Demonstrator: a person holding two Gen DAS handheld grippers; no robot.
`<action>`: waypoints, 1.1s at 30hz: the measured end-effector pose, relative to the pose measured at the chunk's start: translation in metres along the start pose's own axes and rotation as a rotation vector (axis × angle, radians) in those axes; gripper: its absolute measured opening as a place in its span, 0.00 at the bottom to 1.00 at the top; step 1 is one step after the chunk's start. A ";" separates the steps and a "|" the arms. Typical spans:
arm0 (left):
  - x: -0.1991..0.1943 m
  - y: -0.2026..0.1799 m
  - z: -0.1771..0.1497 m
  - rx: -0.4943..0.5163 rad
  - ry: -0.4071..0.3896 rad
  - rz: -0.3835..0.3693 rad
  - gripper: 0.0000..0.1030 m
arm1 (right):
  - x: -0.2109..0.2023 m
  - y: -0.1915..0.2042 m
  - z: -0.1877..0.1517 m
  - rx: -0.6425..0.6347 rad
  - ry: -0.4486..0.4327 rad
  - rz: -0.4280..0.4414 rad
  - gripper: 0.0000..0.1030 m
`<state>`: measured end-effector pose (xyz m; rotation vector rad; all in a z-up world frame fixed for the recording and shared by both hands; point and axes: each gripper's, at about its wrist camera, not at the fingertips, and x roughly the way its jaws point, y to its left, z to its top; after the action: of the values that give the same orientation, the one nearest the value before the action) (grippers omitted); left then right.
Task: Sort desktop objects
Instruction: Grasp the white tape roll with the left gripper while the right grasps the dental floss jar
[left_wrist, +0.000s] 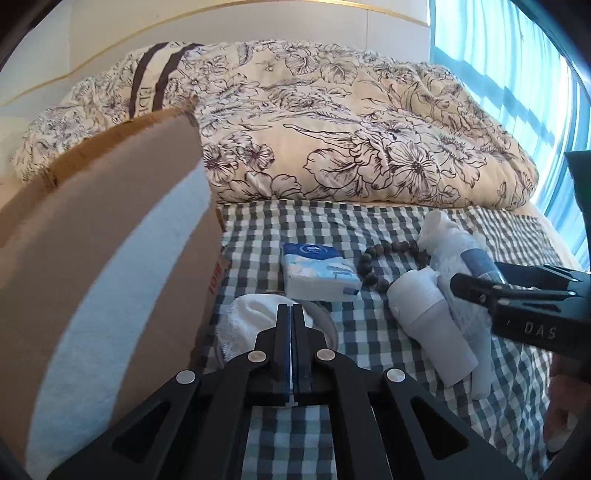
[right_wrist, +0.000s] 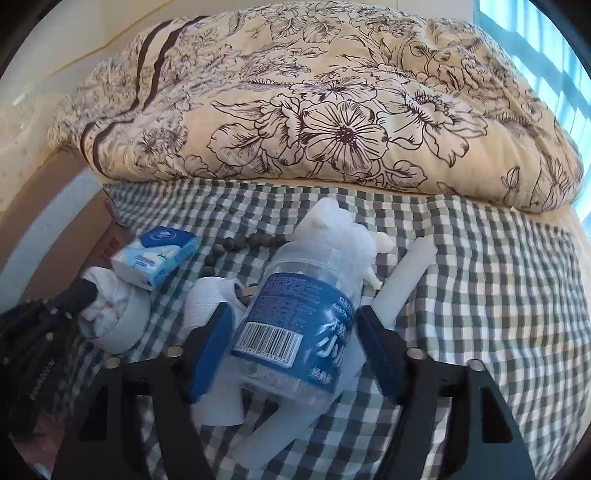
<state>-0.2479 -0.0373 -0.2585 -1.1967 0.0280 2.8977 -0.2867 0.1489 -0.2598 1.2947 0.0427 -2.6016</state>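
Observation:
My right gripper (right_wrist: 293, 308) is open, and a clear bottle with a blue label (right_wrist: 295, 332) lies deep between its blue pads; the right pad touches it and the left stands just off it. The bottle rests on a white cylinder device (left_wrist: 424, 314) and a white tube (right_wrist: 402, 280). My left gripper (left_wrist: 293, 310) is shut with a white cloth (left_wrist: 247, 317) bunched at its tips, over a grey ring (right_wrist: 129, 325). A blue and white tissue pack (left_wrist: 317, 273) and a string of dark beads (left_wrist: 384, 258) lie on the checked sheet (left_wrist: 332, 229).
A tall cardboard box (left_wrist: 92, 258) stands close on the left, its flap up. A floral quilt (left_wrist: 332, 129) is piled behind the objects. A bright curtained window (left_wrist: 517, 55) is at the right. A person's hand (left_wrist: 561, 406) holds the right gripper.

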 end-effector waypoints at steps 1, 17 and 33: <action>0.000 0.001 -0.001 0.001 0.004 0.016 0.01 | -0.002 -0.001 -0.001 0.008 -0.005 0.006 0.63; 0.011 -0.011 -0.005 0.021 -0.018 0.049 0.59 | -0.056 -0.023 0.001 0.080 -0.117 0.065 0.32; 0.011 -0.009 -0.008 -0.025 0.007 -0.086 0.02 | -0.066 -0.022 -0.020 0.046 -0.127 0.120 0.73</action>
<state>-0.2496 -0.0288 -0.2719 -1.1809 -0.0577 2.8281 -0.2375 0.1862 -0.2221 1.1065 -0.1136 -2.5889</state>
